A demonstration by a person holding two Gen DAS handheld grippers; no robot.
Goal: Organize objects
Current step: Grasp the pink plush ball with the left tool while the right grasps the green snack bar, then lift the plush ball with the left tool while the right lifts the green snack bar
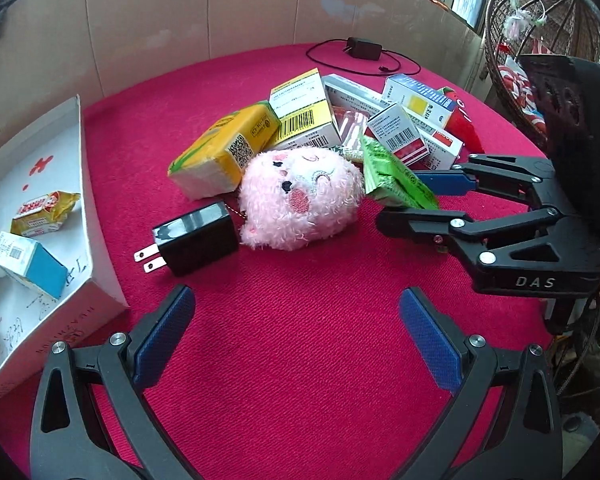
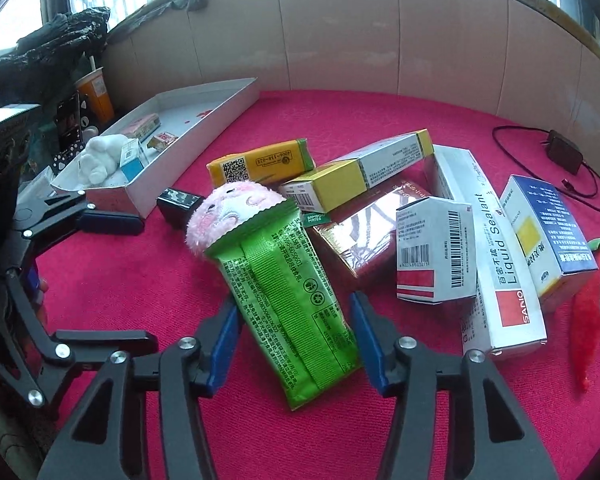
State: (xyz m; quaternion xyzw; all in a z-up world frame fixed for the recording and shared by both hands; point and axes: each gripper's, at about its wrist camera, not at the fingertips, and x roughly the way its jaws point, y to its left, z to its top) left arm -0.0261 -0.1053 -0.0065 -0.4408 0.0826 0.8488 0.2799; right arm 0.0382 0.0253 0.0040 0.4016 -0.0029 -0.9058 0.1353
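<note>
A: The green packet [image 2: 296, 308] is seen lying between the blue pads of the right tongs [image 2: 294, 344], its far end propped against the pink plush toy [image 2: 236, 212]. Is it gripped?

B: That cannot be told for certain. The pads are set narrow on either side of the packet, but firm contact is not shown; in the left wrist view the green packet [image 1: 396, 178] is seen at the tips of the right tongs [image 1: 410, 196], near the heap of boxes.

A: And the left tongs [image 1: 296, 336]?

B: They are held wide over bare red cloth, with nothing between the pads; the black charger [image 1: 196, 238] lies just ahead.

A: How should the step be done well?

B: The pads should be closed squarely across the packet's width, not on its crimped end, so that the soft wrapper is not twisted out. A straight lift is advised, since the plush toy and the yellow tissue pack [image 2: 260, 164] are touching or close by and could be dragged. The white tray [image 2: 204, 120], where a few things are already placed, is judged the likely destination; it lies well apart on the bench, to the left
</note>
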